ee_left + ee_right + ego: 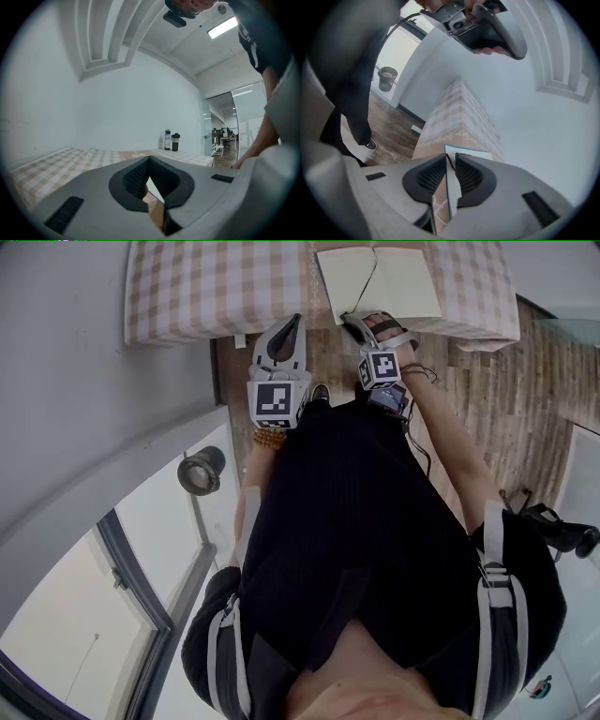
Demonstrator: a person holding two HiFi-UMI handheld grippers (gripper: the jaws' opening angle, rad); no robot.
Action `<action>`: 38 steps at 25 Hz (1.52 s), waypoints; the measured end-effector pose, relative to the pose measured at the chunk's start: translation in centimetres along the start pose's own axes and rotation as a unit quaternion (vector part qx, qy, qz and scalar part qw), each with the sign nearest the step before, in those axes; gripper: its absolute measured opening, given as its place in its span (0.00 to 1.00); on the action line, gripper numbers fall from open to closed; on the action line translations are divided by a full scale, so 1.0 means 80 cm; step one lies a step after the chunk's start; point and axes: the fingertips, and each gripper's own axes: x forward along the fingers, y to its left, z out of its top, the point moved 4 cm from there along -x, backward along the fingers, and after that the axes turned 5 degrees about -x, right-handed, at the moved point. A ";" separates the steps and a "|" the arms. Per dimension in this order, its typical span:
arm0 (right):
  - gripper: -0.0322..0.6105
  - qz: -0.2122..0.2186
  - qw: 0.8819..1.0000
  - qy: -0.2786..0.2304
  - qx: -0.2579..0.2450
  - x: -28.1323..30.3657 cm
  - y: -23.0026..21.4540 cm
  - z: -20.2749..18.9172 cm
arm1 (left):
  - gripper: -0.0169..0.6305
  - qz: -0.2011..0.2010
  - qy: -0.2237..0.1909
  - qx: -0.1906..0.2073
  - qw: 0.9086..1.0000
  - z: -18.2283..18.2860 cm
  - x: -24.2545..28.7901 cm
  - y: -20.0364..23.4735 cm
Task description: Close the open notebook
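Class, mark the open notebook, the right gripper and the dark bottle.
open notebook [349, 282], head view, left page.
right gripper [451, 158], right gripper view, between fingertips.
dark bottle [175, 142], left gripper view, body.

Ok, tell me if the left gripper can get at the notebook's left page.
Probably yes: the left gripper sits just left of the notebook, only checked cloth between them; the right gripper holds its near edge, off that path.

The room is bright and the light is even. A ceiling light strip [221, 27] burns pure white in the left gripper view, with no detail in it. Daylight also comes through a window [56, 634] in the head view. Shadows are soft and weak. Both gripper views are round with black corners, and straight lines bend near the edges. In the right gripper view, the notebook [451, 187] edge nearest the lens is slightly blurred.
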 end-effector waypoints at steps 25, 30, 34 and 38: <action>0.10 -0.011 0.999 -0.016 0.046 -0.028 -0.030 0.006 | 0.04 -0.006 0.018 -0.002 1.000 -0.011 0.003 0.000; 0.10 -0.024 0.997 -0.022 0.073 -0.038 -0.041 0.006 | 0.04 -0.012 0.011 0.002 1.000 -0.006 0.006 -0.006; 0.09 -0.041 0.994 -0.027 0.097 -0.047 -0.057 0.008 | 0.04 -0.016 0.008 0.004 1.000 -0.004 0.007 -0.008; 0.09 -0.056 0.992 -0.027 0.109 -0.054 -0.068 0.008 | 0.04 -0.021 0.012 0.004 1.000 -0.006 0.009 -0.012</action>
